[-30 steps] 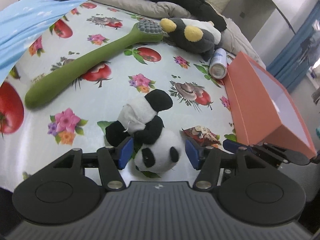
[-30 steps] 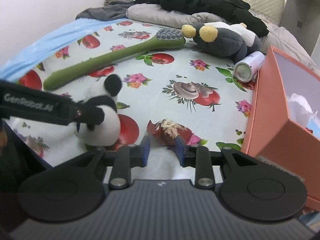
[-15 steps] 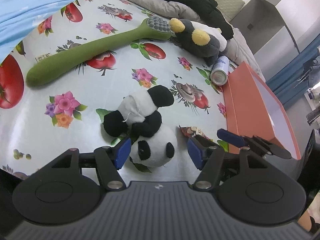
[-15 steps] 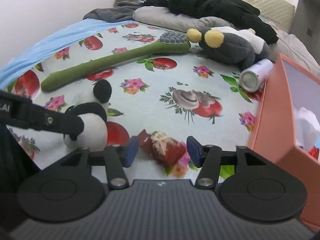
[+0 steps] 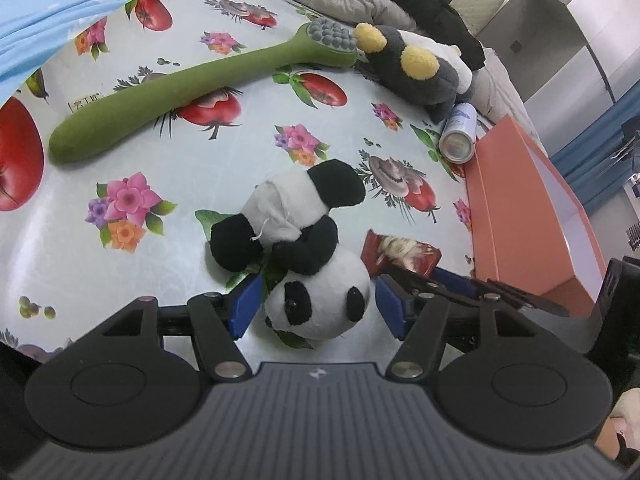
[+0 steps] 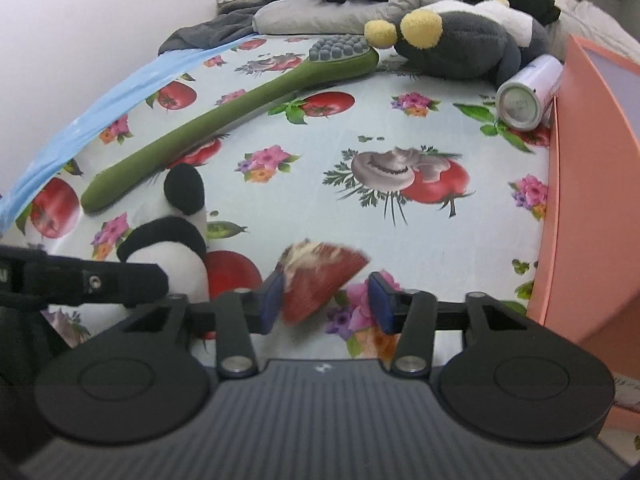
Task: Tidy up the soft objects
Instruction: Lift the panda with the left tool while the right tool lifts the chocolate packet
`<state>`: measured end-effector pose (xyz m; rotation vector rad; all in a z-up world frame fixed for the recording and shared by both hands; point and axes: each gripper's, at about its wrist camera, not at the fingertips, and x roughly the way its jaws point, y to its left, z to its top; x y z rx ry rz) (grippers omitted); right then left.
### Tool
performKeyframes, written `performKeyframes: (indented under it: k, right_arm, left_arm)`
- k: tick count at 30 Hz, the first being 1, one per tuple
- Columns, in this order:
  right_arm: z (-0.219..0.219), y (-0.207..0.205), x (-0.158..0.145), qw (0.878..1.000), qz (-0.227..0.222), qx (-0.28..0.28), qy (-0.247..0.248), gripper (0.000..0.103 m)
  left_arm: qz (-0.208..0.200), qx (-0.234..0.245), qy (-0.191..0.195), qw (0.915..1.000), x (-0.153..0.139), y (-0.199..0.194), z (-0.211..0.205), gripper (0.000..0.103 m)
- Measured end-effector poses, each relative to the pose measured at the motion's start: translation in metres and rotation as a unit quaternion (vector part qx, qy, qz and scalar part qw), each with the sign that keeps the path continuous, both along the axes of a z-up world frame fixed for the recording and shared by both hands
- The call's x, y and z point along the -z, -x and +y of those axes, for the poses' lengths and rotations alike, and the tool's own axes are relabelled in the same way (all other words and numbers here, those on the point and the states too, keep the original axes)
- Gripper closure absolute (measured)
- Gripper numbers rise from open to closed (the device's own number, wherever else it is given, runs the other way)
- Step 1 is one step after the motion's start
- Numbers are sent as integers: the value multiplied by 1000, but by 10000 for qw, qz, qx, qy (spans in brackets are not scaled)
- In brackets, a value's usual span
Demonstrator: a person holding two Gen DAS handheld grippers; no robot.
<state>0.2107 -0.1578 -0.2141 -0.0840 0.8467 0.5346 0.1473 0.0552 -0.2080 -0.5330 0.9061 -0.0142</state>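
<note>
Our left gripper (image 5: 316, 306) stands wide open with the panda plush (image 5: 304, 248) lying head-first between its pads, on the flowered bedcover (image 5: 224, 152). Our right gripper (image 6: 326, 300), also open, straddles a red snack packet (image 6: 320, 276) just ahead of it. We judge the panda light and squashy, so we would take it across its round white head, squeezing firmly.
</note>
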Motion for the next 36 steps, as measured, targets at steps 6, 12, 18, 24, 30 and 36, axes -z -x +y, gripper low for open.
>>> performKeyframes:
  k: [6,12,18,24,30,36]
  right_arm:
    - [-7,1,2,9999,74,-1,-146,74]
    - [-5,9,-7,10000,-53,-22,15,67]
    - [-8,17,-23,9987,-412,-118,263,54]
    - [-6,-3,-25,9983,-516,-181,182,53]
    - [-3,-24,-6,9993,-33,-365,109,54]
    - [0,-24,0,9985,137,-520,71,61]
  left_arm:
    - [56,-50,83,9999,4,-4,2,35]
    - [70,-48,92,9999,6,-6,2,35]
    - [61,-10,124,9999,9,-8,1,35]
    - [58,22,178,9998,12,-8,1,35]
    - [54,66,228,9997,13,-8,2,36]
    - [-21,94,169,9998,12,-7,0,41]
